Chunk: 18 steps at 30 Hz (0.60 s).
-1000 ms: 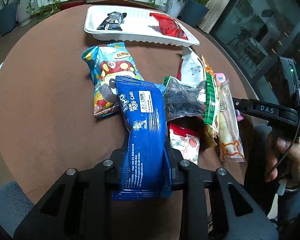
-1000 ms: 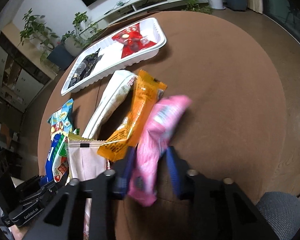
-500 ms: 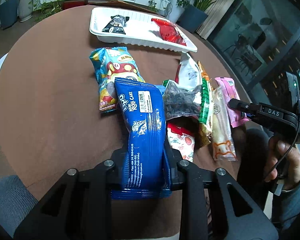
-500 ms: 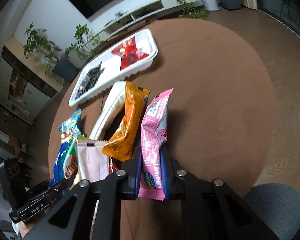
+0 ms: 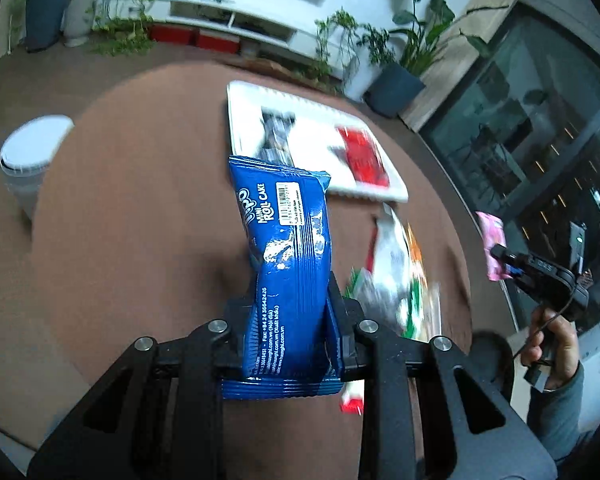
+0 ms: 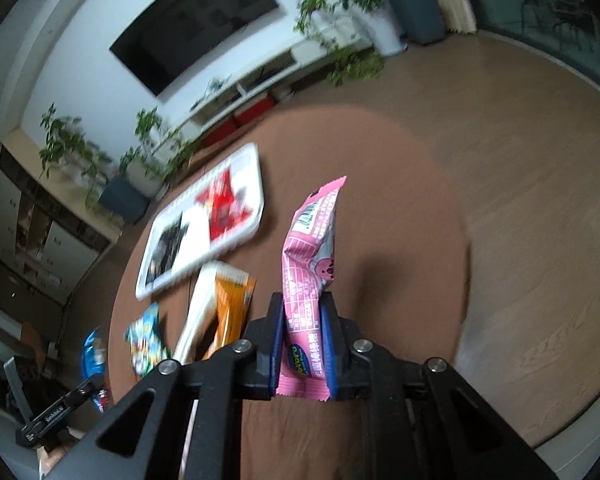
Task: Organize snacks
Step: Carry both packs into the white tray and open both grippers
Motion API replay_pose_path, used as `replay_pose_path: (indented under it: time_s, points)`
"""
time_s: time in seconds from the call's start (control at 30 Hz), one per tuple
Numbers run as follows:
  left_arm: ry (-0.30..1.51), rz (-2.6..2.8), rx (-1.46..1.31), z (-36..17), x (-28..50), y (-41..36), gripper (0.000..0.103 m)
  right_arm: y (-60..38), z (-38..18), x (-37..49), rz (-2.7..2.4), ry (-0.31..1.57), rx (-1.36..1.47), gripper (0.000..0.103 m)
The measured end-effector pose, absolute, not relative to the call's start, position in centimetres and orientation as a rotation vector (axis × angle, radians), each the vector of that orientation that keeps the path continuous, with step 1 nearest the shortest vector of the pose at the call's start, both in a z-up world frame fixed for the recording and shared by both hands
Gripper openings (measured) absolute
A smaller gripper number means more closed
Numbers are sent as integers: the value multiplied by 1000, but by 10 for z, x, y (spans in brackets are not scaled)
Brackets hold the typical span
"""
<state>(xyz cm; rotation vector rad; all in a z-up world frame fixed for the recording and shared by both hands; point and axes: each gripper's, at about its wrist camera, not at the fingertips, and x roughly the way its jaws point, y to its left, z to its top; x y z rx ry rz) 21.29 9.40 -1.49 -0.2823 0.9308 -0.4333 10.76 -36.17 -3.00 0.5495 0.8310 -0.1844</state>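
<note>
The left claw (image 5: 290,332) is squeezed shut on a blue cake pack (image 5: 284,256), which sticks up off the brown table (image 5: 140,208) with its long side pointing away toward the far white tray (image 5: 236,120). The tray lies straight ahead of this claw, a little to the right. The right claw (image 6: 302,340) is squeezed shut on a pink snack pack (image 6: 310,264), standing up too. For this claw the tray sits far and off to the left. The left claw looks nearer, so the blue pack could probably go in first.
</note>
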Motion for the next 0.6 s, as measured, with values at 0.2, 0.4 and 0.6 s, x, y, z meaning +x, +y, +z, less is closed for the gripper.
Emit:
replay_pose_path:
  time_s: [0.2, 0.4, 0.6]
  points:
    - [867, -422, -234, 20, 285, 91, 25, -357, 14, 157, -131, 752, 440, 18]
    - [852, -435, -164, 42, 351, 67, 25, -311, 35, 230, 9, 739, 344, 18]
    - [917, -432, -101, 28, 415, 47, 25, -265, 4, 306, 145, 865, 296, 18]
